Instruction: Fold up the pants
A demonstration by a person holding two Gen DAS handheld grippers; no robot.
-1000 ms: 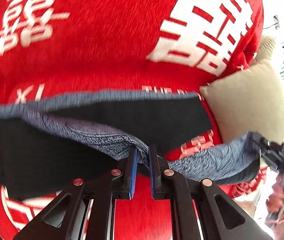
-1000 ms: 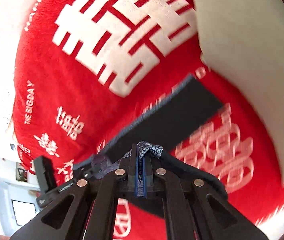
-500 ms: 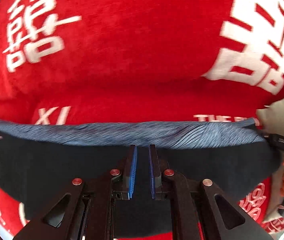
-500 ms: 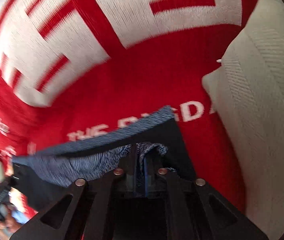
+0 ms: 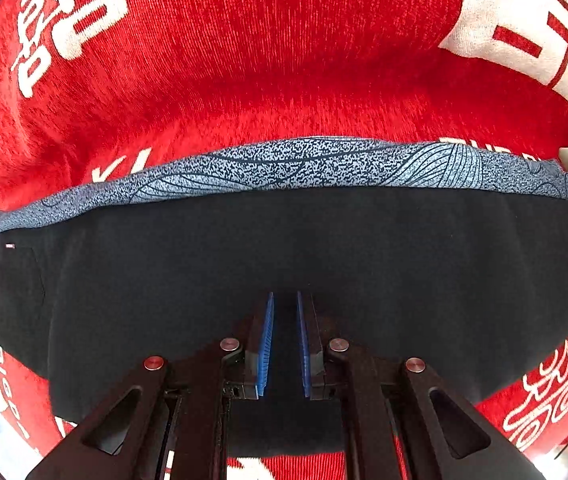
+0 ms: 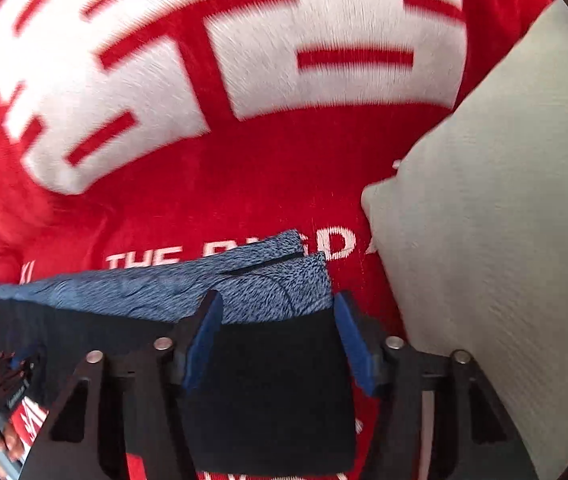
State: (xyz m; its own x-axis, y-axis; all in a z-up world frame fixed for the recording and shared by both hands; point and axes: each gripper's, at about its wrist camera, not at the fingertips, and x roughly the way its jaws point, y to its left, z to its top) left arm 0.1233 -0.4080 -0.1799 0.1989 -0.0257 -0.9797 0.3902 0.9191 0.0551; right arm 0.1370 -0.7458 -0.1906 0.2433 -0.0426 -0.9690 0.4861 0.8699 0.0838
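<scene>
The black pants [image 5: 284, 248] lie folded flat on the red blanket, with a blue-grey patterned band [image 5: 303, 164] along their far edge. My left gripper [image 5: 284, 308] is above the black cloth, its blue pads a small gap apart, with nothing between them. In the right wrist view the pants [image 6: 268, 380] end near a pillow, their patterned band [image 6: 244, 292] on the far side. My right gripper [image 6: 276, 312] is wide open over that end and holds nothing.
A red blanket [image 5: 284, 60] with large white characters [image 6: 204, 60] covers the surface. A beige pillow [image 6: 503, 240] lies just right of the pants' end. The other gripper and a hand show at the lower left of the right wrist view [image 6: 0, 392].
Both grippers let go of the patterned edge. The lifted fold has been laid down flat on the blanket. The right jaws have opened wide.
</scene>
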